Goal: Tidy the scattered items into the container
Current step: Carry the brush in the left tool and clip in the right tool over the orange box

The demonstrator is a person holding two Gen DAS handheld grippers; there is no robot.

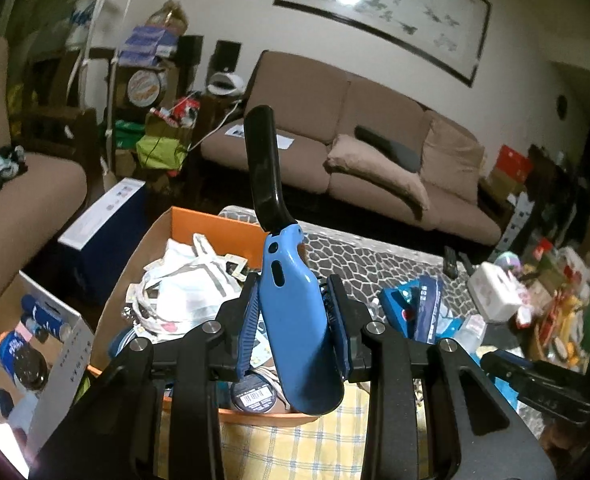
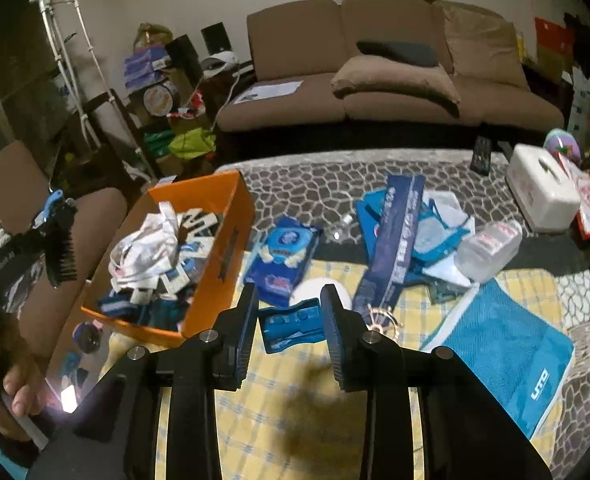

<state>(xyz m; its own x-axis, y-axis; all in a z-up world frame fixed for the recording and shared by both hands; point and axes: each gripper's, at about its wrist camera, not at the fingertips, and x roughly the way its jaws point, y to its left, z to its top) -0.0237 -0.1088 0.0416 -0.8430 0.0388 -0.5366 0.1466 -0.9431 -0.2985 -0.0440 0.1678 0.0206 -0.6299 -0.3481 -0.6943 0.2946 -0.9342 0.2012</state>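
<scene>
Sofa in brown fills the far wall at twelve o'clock, a loose cushion slumped on its seat, while a pebble-patterned table spreads below it, partly covered by a yellow checked cloth. At ten o'clock in the right wrist view sits the orange box, open-topped and already heaped with white bags and small blue packets. A blue towel lies flat at four o'clock, with a white case at two o'clock and a long dark-blue carton slanting across a pile of blue wrappers near the centre. The left gripper hangs above the near end of the box, its jaws clamped on the blue handle of a brush whose black neck rises toward twelve o'clock; the right wrist view shows the bristle head of that same brush at nine o'clock. The right gripper is low over the checked cloth, jaws set at a middling width around a small blue tool, with the pads close to its ends, though contact cannot be told.
</scene>
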